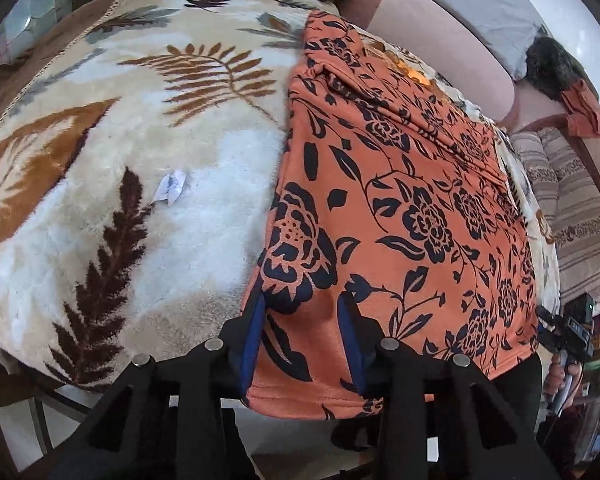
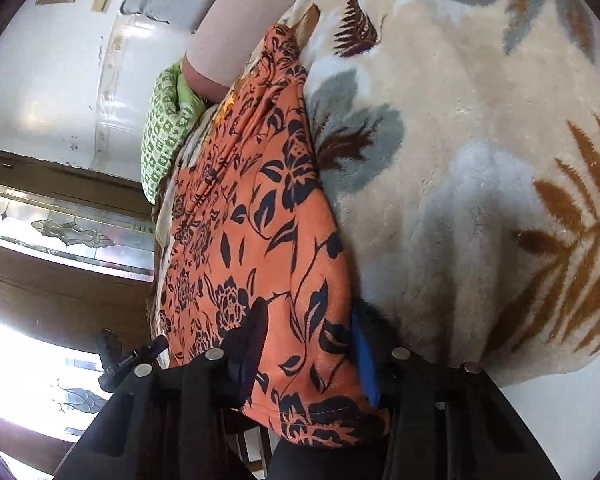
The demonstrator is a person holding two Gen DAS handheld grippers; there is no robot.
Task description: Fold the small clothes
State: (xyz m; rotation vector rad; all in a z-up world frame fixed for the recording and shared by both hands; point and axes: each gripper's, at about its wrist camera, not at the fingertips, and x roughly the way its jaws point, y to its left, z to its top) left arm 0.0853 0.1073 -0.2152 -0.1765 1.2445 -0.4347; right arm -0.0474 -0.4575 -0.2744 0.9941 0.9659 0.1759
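**Both my grippers on the hem**

My left gripper (image 1: 304, 312) is clamped on the near hem of the orange floral garment (image 1: 400, 200), at its left corner. My right gripper (image 2: 312, 332) pinches the same hem at the other corner. The garment lies flat on the leaf-print blanket (image 1: 140, 160), its near edge hanging over the bed's side.

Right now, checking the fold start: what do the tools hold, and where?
Both hold the orange black-flowered garment by its near hem: left tool and right tool at opposite corners.
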